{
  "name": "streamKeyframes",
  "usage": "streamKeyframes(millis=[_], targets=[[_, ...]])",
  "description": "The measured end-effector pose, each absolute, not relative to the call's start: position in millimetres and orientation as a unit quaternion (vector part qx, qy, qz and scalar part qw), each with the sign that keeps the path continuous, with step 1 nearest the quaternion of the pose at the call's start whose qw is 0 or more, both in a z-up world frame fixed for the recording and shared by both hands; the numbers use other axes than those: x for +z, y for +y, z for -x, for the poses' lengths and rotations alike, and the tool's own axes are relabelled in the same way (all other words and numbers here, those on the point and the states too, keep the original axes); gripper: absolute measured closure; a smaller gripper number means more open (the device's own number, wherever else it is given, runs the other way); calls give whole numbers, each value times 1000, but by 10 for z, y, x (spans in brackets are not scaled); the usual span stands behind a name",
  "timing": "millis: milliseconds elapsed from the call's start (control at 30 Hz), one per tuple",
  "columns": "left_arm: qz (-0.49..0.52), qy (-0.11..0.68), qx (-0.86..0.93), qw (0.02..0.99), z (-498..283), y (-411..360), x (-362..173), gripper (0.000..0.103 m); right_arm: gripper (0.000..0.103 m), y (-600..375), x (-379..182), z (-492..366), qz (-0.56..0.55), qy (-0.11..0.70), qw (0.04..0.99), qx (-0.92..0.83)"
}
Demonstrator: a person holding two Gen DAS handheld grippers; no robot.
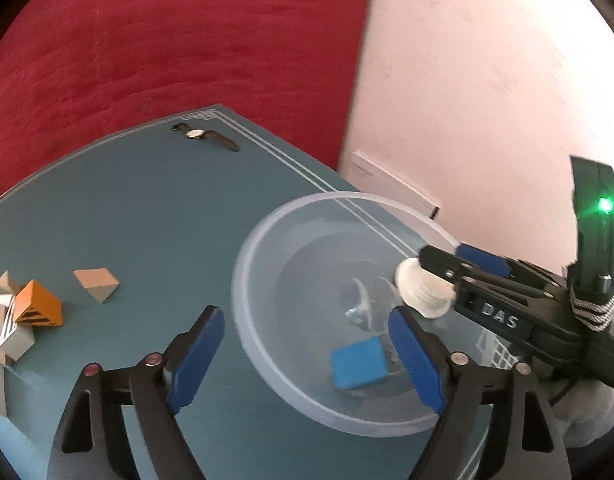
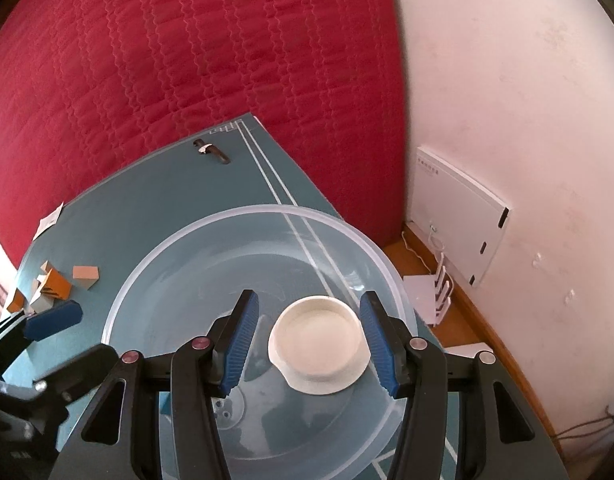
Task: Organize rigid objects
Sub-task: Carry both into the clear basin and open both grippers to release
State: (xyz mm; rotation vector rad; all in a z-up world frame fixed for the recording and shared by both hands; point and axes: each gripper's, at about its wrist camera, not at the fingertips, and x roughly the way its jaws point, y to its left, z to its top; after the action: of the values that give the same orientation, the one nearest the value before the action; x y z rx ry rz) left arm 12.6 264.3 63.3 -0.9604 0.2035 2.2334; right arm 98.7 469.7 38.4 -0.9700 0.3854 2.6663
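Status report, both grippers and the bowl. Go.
Left gripper open, empty, at the clear bowl rim. Right gripper holding white spool above bowl. Blue block already inside. Nothing in the way.

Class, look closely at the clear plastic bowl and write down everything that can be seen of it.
The clear plastic bowl is wide, round and shallow, translucent with a thicker frosted rim. It stands upright on the teal mat near the mat's corner, and the mat's white lines show through its wall. A blue block lies inside it. The right tongs hang over it with a white spool between their pads. The open left tongs straddle its near rim, one pad inside.
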Motion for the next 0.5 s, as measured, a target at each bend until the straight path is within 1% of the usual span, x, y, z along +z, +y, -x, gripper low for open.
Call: streamKeyframes(millis=[267,333,367,500], targets=[[367,74,881,290,-62,2432,615,13,49,4555,426,-975,323,114,121,932],[365,71,885,280,-65,2366,630,11,49,4502,432,-978,322,109,118,933],[363,69,888,275,-68,2329,640,7,49,4483,434,-977,322,107,116,933],[354,69,897,255,-65,2209,661,6,49,4402,457,-973,320,104,108,935]])
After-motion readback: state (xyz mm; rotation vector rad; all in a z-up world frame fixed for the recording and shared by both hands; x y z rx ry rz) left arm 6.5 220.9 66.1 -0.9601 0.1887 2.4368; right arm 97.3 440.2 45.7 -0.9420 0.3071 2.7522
